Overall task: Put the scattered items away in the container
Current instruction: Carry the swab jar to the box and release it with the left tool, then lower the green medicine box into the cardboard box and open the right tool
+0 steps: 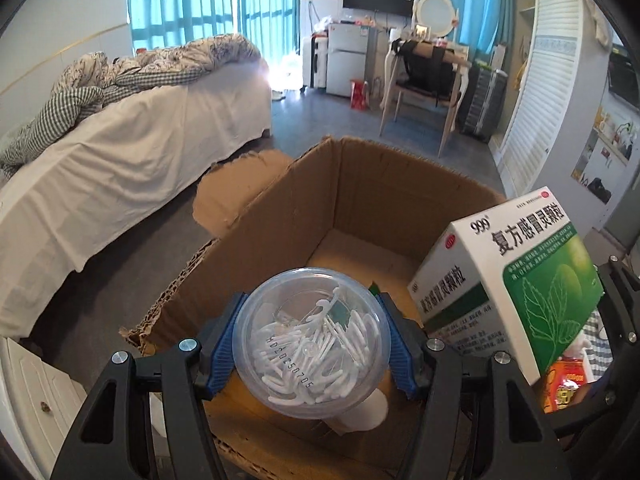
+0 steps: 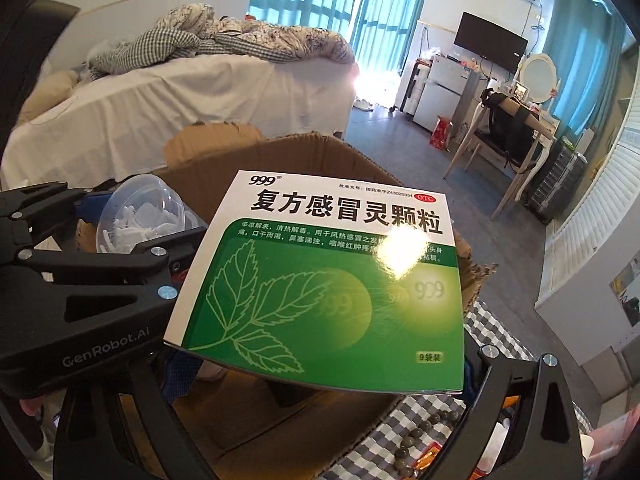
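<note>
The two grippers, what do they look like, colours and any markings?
Both are black plastic frames with triangular cutouts and round silver bolt heads. The left gripper has blue ridged pads on its fingers. White lettering on its body reads GenRobot.AI. The right gripper's frame matches; its pads are mostly hidden.

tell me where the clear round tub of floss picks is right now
The clear round tub of floss picks sits between the left gripper jaws, above the open cardboard box, with the green medicine box just to its right in the left wrist view.
</note>
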